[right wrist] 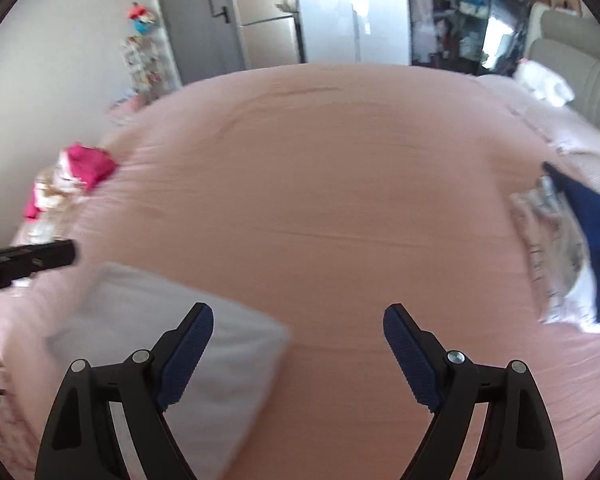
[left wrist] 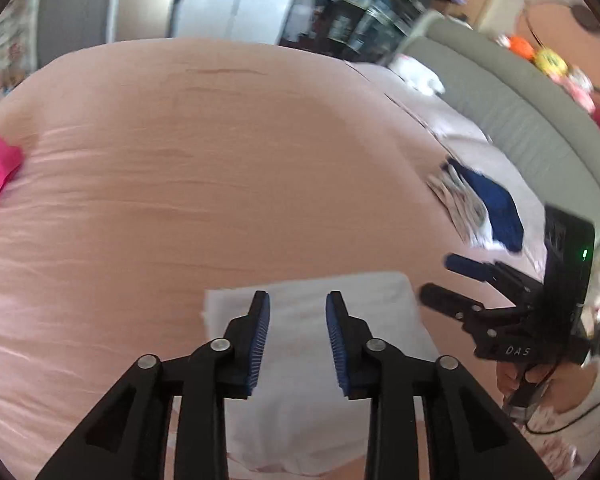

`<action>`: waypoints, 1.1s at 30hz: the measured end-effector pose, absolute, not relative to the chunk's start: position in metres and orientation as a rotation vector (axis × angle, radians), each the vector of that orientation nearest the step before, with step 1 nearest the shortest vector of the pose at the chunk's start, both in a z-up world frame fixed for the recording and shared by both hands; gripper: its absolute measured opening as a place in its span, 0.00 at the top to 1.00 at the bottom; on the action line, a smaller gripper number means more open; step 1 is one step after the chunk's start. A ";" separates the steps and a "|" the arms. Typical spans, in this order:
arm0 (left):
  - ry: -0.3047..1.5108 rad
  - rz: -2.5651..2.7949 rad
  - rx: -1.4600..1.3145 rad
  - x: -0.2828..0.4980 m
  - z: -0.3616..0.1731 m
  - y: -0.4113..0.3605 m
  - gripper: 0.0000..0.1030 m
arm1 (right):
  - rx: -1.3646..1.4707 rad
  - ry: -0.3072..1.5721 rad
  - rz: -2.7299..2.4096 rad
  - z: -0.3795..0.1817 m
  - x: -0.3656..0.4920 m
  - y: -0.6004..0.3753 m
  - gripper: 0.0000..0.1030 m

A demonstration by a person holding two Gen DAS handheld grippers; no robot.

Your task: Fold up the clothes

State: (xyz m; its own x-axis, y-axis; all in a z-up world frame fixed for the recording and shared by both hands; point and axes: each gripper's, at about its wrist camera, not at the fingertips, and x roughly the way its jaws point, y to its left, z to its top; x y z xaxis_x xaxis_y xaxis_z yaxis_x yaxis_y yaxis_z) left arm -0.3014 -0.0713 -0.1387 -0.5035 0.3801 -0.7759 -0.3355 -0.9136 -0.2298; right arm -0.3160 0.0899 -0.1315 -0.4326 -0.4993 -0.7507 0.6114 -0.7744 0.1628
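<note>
Left tool [left wrist: 297,344]: black angular plastic linkage arms, silver round pivot screws, blue ribbed pads on inner finger faces. Right tool [right wrist: 298,354]: same black build, silver screws, dark blue ribbed pads. From left wrist view, right tool body black, white letters "DAS", small green light, thin dark cable trailing below.
</note>
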 end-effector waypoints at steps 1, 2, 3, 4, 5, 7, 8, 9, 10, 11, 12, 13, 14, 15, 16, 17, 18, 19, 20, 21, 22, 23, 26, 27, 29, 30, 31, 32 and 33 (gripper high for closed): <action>0.063 2.403 -1.263 -0.293 -0.145 -0.059 0.66 | 1.096 0.158 -2.136 -0.131 -0.305 0.083 0.15; 0.192 2.385 -1.263 -0.285 -0.152 -0.048 0.65 | 1.097 0.232 -2.099 -0.137 -0.293 0.075 0.15; 0.279 2.354 -1.319 -0.281 -0.166 -0.048 0.65 | 1.093 0.314 -2.090 -0.146 -0.287 0.075 0.15; 0.342 2.335 -1.386 -0.280 -0.179 -0.057 0.60 | 1.088 0.396 -2.081 -0.155 -0.282 0.076 0.15; 0.267 2.365 -1.420 -0.279 -0.178 -0.078 0.53 | 1.136 0.352 -2.057 -0.161 -0.288 0.090 0.15; 0.111 2.422 -1.484 -0.278 -0.175 -0.120 0.23 | 1.227 0.271 -2.041 -0.167 -0.303 0.117 0.13; 0.040 2.490 -1.492 -0.277 -0.169 -0.134 0.23 | 1.197 0.346 -2.100 -0.158 -0.294 0.131 0.11; -0.032 2.552 -1.494 -0.275 -0.163 -0.147 0.23 | 1.159 0.431 -2.161 -0.148 -0.284 0.145 0.11; -0.100 2.547 -1.420 -0.271 -0.156 -0.145 0.23 | 1.106 0.461 -2.198 -0.138 -0.280 0.147 0.11; -0.161 2.540 -1.346 -0.267 -0.149 -0.143 0.23 | 1.052 0.486 -2.232 -0.127 -0.276 0.149 0.11; -0.128 2.542 -1.281 -0.262 -0.144 -0.131 0.23 | 1.019 0.417 -2.218 -0.118 -0.274 0.150 0.11; -0.018 2.536 -1.286 -0.260 -0.148 -0.114 0.23 | 0.988 0.342 -2.199 -0.109 -0.273 0.151 0.11; 0.091 2.526 -1.291 -0.259 -0.153 -0.098 0.23 | 0.989 0.301 -2.185 -0.106 -0.274 0.148 0.10; 0.200 2.513 -1.295 -0.257 -0.157 -0.082 0.23 | 0.993 0.263 -2.171 -0.104 -0.274 0.145 0.10; 0.301 2.508 -1.332 -0.260 -0.167 -0.078 0.22 | 1.019 0.252 -2.153 -0.104 -0.276 0.141 0.10; 0.395 2.502 -1.366 -0.263 -0.177 -0.074 0.22 | 1.043 0.243 -2.150 -0.106 -0.280 0.136 0.10; 0.375 2.541 -1.387 -0.269 -0.176 -0.082 0.21 | 1.067 0.234 -2.148 -0.108 -0.285 0.132 0.10; 0.357 2.581 -1.409 -0.275 -0.176 -0.091 0.21 | 1.091 0.224 -2.147 -0.110 -0.290 0.127 0.10; 0.369 2.636 -1.449 -0.276 -0.172 -0.113 0.22 | 1.097 0.224 -2.165 -0.110 -0.294 0.138 0.10; 0.421 2.670 -1.484 -0.283 -0.172 -0.123 0.22 | 1.100 0.239 -2.192 -0.109 -0.291 0.153 0.10; 0.468 2.701 -1.518 -0.289 -0.172 -0.133 0.22 | 1.110 0.263 -2.219 -0.109 -0.294 0.166 0.10; 0.410 2.691 -1.542 -0.296 -0.172 -0.142 0.24 | 1.119 0.289 -2.247 -0.110 -0.297 0.179 0.10; 0.037 2.570 -1.488 -0.286 -0.153 -0.158 0.24 | 1.202 0.297 -2.165 -0.127 -0.316 0.173 0.10; -0.024 2.509 -1.457 -0.277 -0.149 -0.153 0.23 | 1.220 0.325 -2.133 -0.133 -0.319 0.173 0.10; -0.138 2.386 -1.397 -0.258 -0.141 -0.144 0.23 | 1.241 0.347 -2.101 -0.140 -0.322 0.178 0.10; -0.175 2.359 -1.416 -0.250 -0.147 -0.139 0.23 | 1.244 0.336 -2.105 -0.142 -0.323 0.182 0.10; -0.213 2.332 -1.436 -0.242 -0.152 -0.133 0.23 | 1.247 0.326 -2.109 -0.143 -0.324 0.186 0.10; -0.282 2.317 -1.488 -0.237 -0.162 -0.133 0.23 | 1.262 0.306 -2.104 -0.145 -0.326 0.187 0.10; -0.348 2.303 -1.539 -0.233 -0.172 -0.132 0.23 | 1.277 0.286 -2.099 -0.147 -0.329 0.187 0.10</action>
